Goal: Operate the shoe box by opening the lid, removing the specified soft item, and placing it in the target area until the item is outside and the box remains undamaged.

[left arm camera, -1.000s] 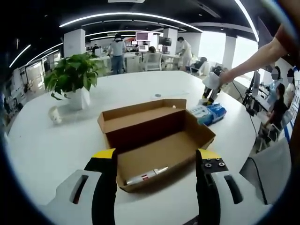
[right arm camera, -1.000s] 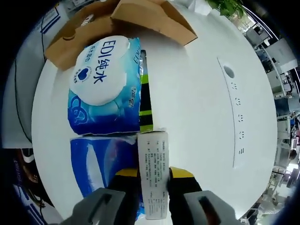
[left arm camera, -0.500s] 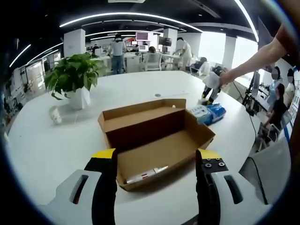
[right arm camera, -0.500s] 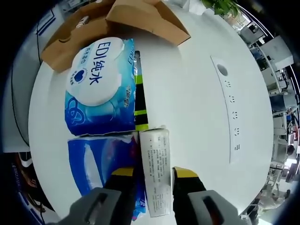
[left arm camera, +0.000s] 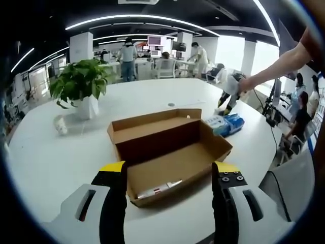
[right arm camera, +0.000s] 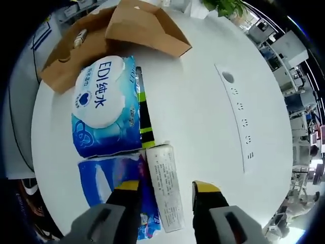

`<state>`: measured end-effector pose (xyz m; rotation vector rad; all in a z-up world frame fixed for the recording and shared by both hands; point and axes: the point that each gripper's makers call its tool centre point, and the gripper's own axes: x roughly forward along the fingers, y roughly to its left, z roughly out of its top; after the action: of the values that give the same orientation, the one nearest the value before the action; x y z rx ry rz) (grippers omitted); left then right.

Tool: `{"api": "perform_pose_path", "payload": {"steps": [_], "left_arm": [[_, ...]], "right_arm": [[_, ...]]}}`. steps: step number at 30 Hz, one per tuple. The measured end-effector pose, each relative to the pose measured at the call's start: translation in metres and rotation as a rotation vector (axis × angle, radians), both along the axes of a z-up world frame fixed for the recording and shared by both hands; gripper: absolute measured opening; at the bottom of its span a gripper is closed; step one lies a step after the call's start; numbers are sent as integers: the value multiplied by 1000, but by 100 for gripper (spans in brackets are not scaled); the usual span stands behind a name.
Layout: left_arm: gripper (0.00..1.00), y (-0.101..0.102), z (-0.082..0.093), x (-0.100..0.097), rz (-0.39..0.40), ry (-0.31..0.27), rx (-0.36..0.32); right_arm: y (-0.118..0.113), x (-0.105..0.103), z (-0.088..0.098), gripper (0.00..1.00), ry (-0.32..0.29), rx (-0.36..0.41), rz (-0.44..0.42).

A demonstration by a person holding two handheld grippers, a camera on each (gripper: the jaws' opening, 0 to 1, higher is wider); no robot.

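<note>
Cardboard shoe box [left arm camera: 170,152], lid open, mid-desk [left arm camera: 45,157] ahead of released left claw [left arm camera: 169,203]; white wipes carton [right arm camera: 165,193], long axis along the jaws, lies between released right claw [right arm camera: 166,203] beside blue wipe packs [right arm camera: 104,109] near desk edge.

One open cardboard box [left arm camera: 170,152], two blue wipe packs [right arm camera: 104,109] [right arm camera: 109,190], one white carton [right arm camera: 165,185], one potted plant [left arm camera: 78,86], one tube [left arm camera: 155,191] inside the box.

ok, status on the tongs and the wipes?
Right tongs open above the white carton. Wipes pack on the table beside the shoe box, lid open. Left tongs open, empty, facing the box. Nothing in the way.
</note>
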<state>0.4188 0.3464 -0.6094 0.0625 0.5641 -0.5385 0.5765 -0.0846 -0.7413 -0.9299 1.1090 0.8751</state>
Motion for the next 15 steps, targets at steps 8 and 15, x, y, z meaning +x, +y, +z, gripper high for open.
{"api": "perform_pose_path", "payload": {"steps": [8, 15], "left_arm": [[68, -4, 2, 2, -17, -9, -20], [68, -7, 5, 4, -37, -15, -38]], "right_arm": [[18, -1, 21, 39, -11, 152, -170], [30, -8, 32, 39, -35, 243, -256]]}}
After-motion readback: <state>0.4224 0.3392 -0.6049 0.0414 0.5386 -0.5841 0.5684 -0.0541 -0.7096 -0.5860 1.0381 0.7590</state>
